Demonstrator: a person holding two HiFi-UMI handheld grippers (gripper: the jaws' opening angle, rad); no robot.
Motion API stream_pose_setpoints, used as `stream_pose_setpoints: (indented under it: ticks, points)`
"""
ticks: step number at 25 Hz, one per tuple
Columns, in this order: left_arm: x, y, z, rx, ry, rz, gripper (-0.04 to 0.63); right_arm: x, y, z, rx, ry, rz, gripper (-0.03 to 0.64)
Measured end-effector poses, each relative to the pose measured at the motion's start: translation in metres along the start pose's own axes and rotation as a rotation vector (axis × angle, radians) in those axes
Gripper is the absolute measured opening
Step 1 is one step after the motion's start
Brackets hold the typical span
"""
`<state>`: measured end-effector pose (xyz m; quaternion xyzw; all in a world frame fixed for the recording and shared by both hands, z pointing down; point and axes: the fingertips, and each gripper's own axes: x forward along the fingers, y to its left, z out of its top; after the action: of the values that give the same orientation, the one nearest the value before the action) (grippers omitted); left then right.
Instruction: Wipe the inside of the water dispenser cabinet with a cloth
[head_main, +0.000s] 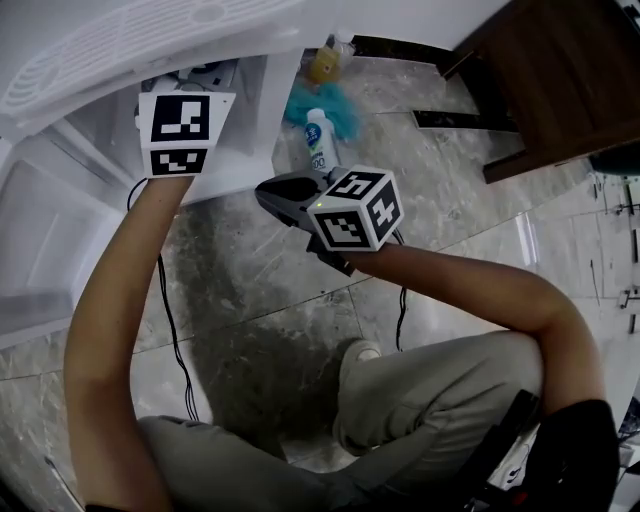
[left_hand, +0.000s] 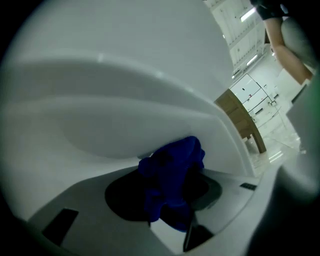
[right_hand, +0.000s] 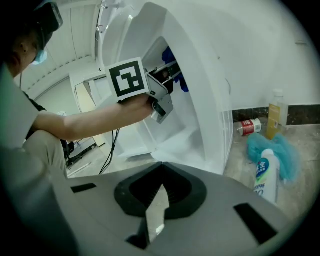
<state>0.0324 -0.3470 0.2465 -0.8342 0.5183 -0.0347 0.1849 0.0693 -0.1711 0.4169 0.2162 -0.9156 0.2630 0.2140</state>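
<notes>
My left gripper (left_hand: 170, 196) is shut on a bunched blue cloth (left_hand: 175, 162), which is pressed against the curved white inner wall (left_hand: 125, 95) of the water dispenser cabinet. From the right gripper view, the left gripper (right_hand: 167, 75) reaches into the open white cabinet (right_hand: 205, 105), and the blue cloth (right_hand: 182, 82) sticks out past its jaws. In the head view only its marker cube (head_main: 181, 131) shows at the cabinet (head_main: 60, 215) opening. My right gripper (right_hand: 162, 165) is shut and empty, and hangs over the floor in front of the cabinet (head_main: 290, 192).
On the marble floor right of the cabinet lie a white spray bottle (head_main: 318, 140), a teal cloth (head_main: 335, 108) and a yellow bottle (head_main: 324, 64). A red can (right_hand: 248, 127) lies by the wall. Brown wooden furniture (head_main: 550, 80) stands at the right. Black cables (head_main: 172, 320) trail across the floor.
</notes>
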Motion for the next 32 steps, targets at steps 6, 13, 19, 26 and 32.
stream_pose_setpoints:
  ticks: [6, 13, 19, 26, 32]
  points:
    - [0.031, 0.027, -0.017, -0.052, 0.038, 0.066, 0.178, 0.000, -0.005, -0.011, 0.025, 0.020, -0.003, -0.002]
    - [0.028, 0.025, -0.019, -0.085, 0.024, 0.098, 0.178, 0.008, 0.005, -0.014, 0.009, 0.037, 0.024, -0.002]
    - [0.015, 0.014, -0.014, -0.140, -0.020, 0.104, 0.178, 0.006, 0.006, -0.020, 0.024, 0.049, 0.022, -0.002]
    - [0.036, 0.032, -0.012, -0.138, -0.037, 0.138, 0.178, 0.004, 0.010, -0.025, 0.020, 0.057, 0.028, -0.002]
    - [0.025, 0.024, -0.018, -0.220, -0.044, 0.116, 0.178, -0.001, 0.007, -0.031, 0.017, 0.074, 0.022, -0.002]
